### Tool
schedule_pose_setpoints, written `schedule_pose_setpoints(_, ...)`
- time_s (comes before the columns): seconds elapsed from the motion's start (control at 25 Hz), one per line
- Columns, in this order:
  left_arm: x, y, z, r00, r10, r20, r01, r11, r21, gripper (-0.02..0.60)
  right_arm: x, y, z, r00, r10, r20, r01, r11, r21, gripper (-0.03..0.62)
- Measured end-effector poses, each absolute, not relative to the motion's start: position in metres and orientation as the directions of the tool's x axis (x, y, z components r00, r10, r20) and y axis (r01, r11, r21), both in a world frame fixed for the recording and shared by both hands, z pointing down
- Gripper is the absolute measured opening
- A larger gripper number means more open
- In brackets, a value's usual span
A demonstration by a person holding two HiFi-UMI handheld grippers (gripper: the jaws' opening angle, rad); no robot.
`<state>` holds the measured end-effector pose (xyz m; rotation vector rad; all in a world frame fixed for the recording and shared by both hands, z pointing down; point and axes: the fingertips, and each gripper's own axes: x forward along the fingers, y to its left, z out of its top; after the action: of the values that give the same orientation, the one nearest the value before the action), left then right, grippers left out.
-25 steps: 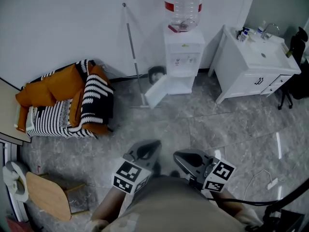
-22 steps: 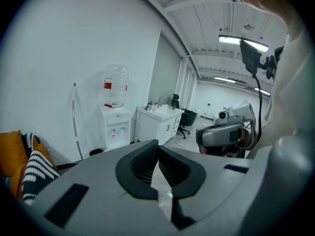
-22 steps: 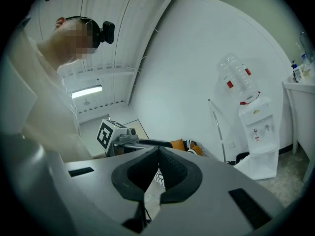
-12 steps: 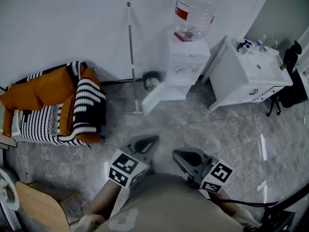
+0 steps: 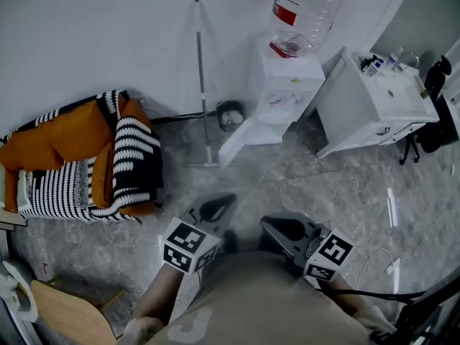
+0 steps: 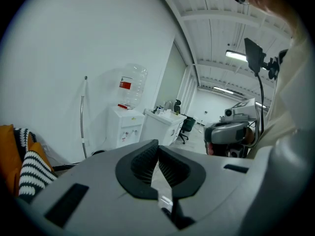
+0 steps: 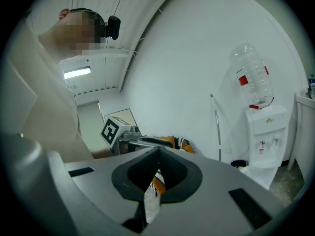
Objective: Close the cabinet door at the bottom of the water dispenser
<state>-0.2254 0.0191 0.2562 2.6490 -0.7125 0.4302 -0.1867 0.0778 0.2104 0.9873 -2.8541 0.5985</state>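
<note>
Drawing nearer, the water dispenser (image 5: 287,85) is standing against the wall, its cabinet door (image 5: 241,141) hanging open, well ahead; left gripper (image 5: 224,201) and right gripper (image 5: 267,225) are keeping fingers pressed together, empty, likely for pushing.

Against the back wall, left to right:
- armchair (image 5: 86,157)
- mop (image 5: 202,85), leaning on the wall
- small round thing (image 5: 231,113), on the floor (image 5: 323,185)
- dispenser (image 5: 287,85), with the bottle (image 5: 305,9) on top
- washstand (image 5: 374,106)

Door (image 5: 241,141): at the dispenser's base, swung out leftward.

Chair (image 5: 68,311): near left.

Left gripper (image 5: 228,200) and right gripper (image 5: 267,223): side by side in front, well apart from the dispenser.
</note>
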Motion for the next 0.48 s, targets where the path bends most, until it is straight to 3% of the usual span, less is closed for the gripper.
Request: schedule_pose_setpoints(0.48, -0.191, -0.019, 0.266, 0.772, -0.441, 0.458, -0.587, -0.771, 0.247, -0.005, -0.157, 0.026, 0.216, -0.833, -0.537, 0.134, -0.54, 0.736, -0.408, 0.008)
